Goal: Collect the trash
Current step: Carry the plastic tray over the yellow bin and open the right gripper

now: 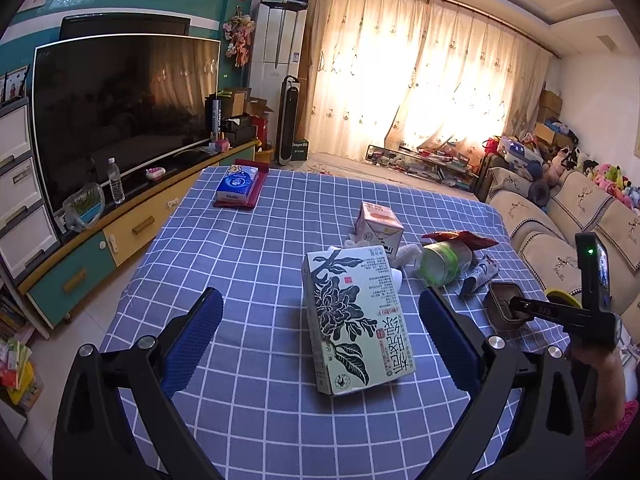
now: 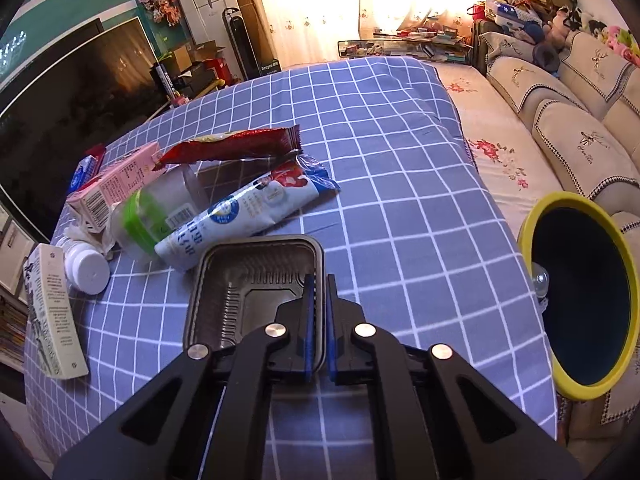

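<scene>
Left wrist: checked tablecloth (image 1: 248, 240), TV (image 1: 124, 112), sofa (image 1: 580, 208).

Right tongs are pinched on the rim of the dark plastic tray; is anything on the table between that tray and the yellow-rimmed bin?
Nothing visible. The right tongs grip the tray by its right rim, and only bare checked tablecloth lies between it and the bin off the table's right edge. The wrappers and bottle sit on the tray's far left side.
</scene>
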`<action>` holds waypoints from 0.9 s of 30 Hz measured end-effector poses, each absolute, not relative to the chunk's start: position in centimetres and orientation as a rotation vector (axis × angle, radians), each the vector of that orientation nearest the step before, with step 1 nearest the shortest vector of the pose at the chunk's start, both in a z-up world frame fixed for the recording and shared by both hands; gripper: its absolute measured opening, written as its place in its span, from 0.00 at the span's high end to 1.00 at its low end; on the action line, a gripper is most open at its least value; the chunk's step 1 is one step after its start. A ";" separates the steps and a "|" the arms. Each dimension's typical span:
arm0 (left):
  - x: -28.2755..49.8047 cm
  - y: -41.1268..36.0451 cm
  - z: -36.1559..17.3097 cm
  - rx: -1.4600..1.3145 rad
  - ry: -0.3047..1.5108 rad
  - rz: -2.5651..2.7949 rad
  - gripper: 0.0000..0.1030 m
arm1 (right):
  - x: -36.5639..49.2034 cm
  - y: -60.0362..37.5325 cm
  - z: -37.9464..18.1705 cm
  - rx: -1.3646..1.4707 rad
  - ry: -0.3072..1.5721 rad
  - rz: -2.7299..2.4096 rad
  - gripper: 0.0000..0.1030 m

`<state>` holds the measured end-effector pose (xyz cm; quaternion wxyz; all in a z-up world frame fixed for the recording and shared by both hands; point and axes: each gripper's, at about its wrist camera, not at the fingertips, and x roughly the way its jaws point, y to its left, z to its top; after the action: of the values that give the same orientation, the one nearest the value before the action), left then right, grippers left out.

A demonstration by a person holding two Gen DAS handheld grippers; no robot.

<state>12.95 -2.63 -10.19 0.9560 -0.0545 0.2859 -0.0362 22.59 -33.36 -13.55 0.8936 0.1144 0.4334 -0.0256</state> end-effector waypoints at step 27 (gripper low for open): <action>14.5 -6.0 -11.2 -0.081 0.656 -0.077 0.06 | 13.7 -53.9 -13.8 0.397 0.789 -0.547 0.92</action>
<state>14.47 -5.99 -11.23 0.9451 -0.0396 0.3222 -0.0378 13.72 -53.88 -13.75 0.8681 0.1898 0.3771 -0.2612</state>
